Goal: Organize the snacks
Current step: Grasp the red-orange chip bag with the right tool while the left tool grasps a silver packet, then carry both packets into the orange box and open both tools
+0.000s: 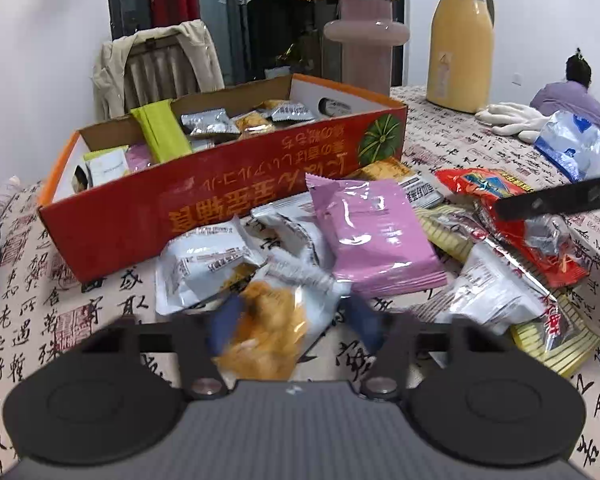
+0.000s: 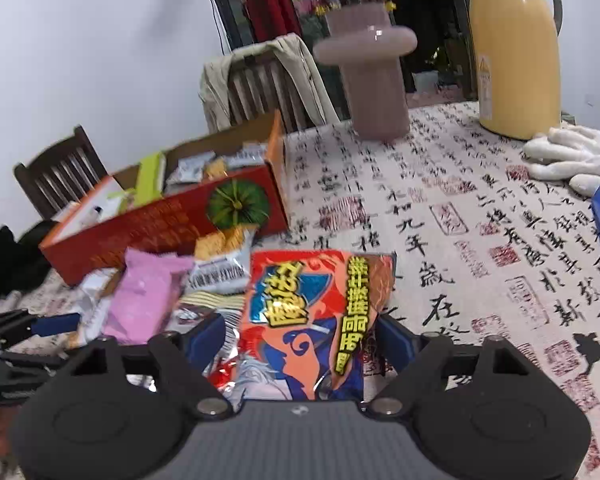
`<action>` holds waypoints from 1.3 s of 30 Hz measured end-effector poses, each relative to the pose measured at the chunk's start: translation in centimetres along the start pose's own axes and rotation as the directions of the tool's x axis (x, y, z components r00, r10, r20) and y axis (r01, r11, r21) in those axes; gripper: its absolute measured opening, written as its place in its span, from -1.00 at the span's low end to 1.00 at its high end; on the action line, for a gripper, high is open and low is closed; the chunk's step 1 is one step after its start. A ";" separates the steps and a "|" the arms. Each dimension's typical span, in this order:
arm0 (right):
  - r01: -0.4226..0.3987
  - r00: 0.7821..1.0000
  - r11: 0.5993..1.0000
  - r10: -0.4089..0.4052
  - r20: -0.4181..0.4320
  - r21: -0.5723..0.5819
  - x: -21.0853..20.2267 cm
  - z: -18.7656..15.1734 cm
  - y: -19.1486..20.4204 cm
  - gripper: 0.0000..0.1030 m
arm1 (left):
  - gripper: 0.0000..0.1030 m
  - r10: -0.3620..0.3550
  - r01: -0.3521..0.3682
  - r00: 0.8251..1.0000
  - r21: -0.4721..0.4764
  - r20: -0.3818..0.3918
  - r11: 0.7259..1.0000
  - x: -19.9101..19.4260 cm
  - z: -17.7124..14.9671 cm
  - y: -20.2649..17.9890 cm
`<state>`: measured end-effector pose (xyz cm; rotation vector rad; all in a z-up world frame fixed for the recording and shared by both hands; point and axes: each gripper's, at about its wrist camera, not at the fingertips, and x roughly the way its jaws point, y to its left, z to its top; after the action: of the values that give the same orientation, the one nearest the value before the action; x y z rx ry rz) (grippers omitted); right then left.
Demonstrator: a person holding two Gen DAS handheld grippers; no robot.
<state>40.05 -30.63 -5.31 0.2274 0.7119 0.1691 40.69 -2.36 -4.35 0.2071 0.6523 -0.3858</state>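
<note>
A red cardboard box (image 1: 204, 204) stands on the table with several snack packets in it; it also shows in the right wrist view (image 2: 156, 224). A pile of loose packets lies in front of it, among them a pink packet (image 1: 374, 232). My left gripper (image 1: 292, 320) has its blue fingers spread around a clear packet of orange-yellow snacks (image 1: 268, 324); whether they touch it is blurred. My right gripper (image 2: 302, 340) has its fingers on either side of a red-orange snack bag (image 2: 312, 312), and it looks gripped. The bag also shows in the left wrist view (image 1: 512, 216).
A pink vase (image 2: 376, 76) with flowers and a yellow thermos (image 2: 514, 48) stand at the table's far side. White gloves (image 2: 572, 156) and a blue plastic bag (image 1: 572, 148) lie at the right. Wooden chairs (image 2: 60, 172) stand behind the table.
</note>
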 end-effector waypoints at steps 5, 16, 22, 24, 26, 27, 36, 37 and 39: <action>0.050 0.999 0.994 -0.050 0.006 -0.100 0.1 -0.7 0.9 0.17 | -0.48 0.010 -0.011 1.000 -0.035 -0.026 0.999 -1.3 0.1 -0.3; -0.005 0.998 0.993 0.012 0.062 -0.117 -7.4 -3.1 0.7 0.15 | -0.62 0.078 -0.061 0.995 -0.256 0.056 0.965 -11.0 -2.0 -0.3; -0.036 0.993 0.982 0.057 0.105 -0.187 -13.1 -6.7 2.7 0.15 | -0.67 0.076 -0.038 0.993 -0.368 0.090 0.929 -16.3 -4.9 -1.8; -0.060 0.992 0.974 0.083 0.096 -0.219 -14.6 -8.3 3.6 0.15 | -0.85 0.065 -0.027 0.994 -0.376 0.088 0.926 -17.4 -5.9 -2.8; -0.079 0.991 0.967 0.103 0.084 -0.243 -15.4 -9.6 4.0 0.15 | -0.86 0.055 -0.019 0.995 -0.377 0.086 0.926 -18.5 -6.8 -3.7; -0.083 0.991 0.964 0.106 0.078 -0.253 -15.9 -10.3 4.2 0.15 | -0.86 0.055 -0.020 0.995 -0.374 0.084 0.927 -18.8 -7.2 -4.1; -0.080 0.991 0.968 0.103 0.086 -0.238 -19.1 -13.1 4.1 0.15 | 0.15 0.039 -0.013 0.997 -0.341 0.068 0.940 -19.6 -9.9 -5.7; -0.079 0.991 0.969 0.102 0.085 -0.236 -19.3 -13.2 4.0 0.15 | 0.34 0.035 -0.010 0.996 -0.304 0.077 0.953 -19.1 -9.8 -5.9; -0.073 0.992 0.970 0.095 0.083 -0.232 -19.3 -13.5 4.0 0.15 | 0.30 0.065 -0.060 0.998 -0.258 0.013 0.964 -17.5 -9.3 -6.2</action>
<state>16.41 -29.27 -2.04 0.0442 0.5841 0.3175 20.32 -0.20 -1.08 -0.0245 0.6664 -0.2390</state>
